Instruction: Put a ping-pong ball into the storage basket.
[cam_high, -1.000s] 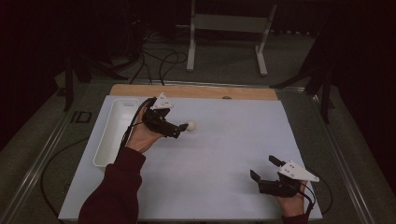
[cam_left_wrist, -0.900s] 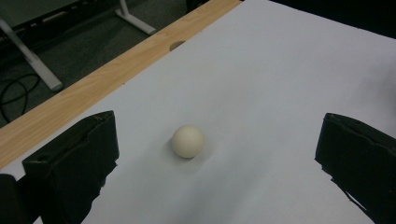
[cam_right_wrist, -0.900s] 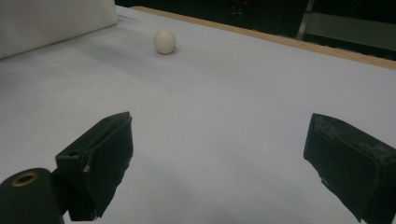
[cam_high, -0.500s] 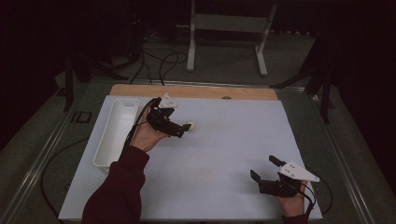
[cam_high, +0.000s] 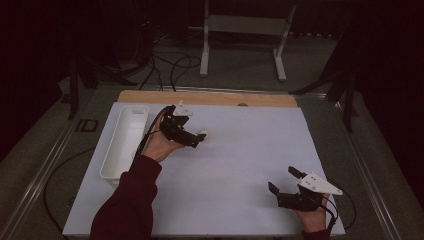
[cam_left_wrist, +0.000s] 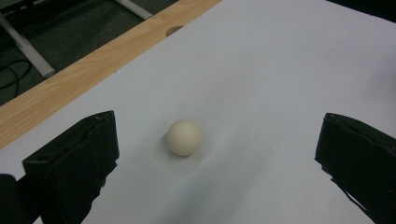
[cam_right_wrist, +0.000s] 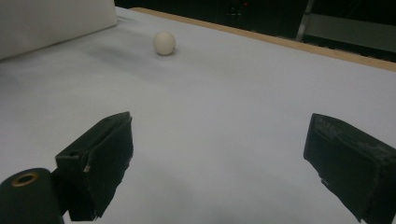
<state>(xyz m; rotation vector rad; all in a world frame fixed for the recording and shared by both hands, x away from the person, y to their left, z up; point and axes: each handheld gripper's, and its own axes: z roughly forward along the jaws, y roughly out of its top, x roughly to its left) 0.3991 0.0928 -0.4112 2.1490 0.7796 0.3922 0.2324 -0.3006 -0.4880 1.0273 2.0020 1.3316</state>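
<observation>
Left tool (cam_high: 199, 141) has crept toward the far end of the bench (cam_high: 240, 160) over the last second, following the small cream ball (cam_high: 203, 134); it now sits just short of it. Jaws apart, ball ahead and roughly centred between them in the left gripper view (cam_left_wrist: 185, 137), resting on the white sheet, not touching either jaw. Judgement: approach is nearly done; a little more advance, then a close, should take it.

Right tool (cam_high: 284, 187) unchanged at the near right corner, jaws apart and empty, well apart from the ball.

White tray (cam_high: 114, 150) lies just beside the left forearm, probably the drop point.

Hard to read: in the high view the left tool's dark body covers most of the gap to the ball, so contact cannot be judged there. Tray interior is washed out. Surroundings beyond the bench are dark.
</observation>
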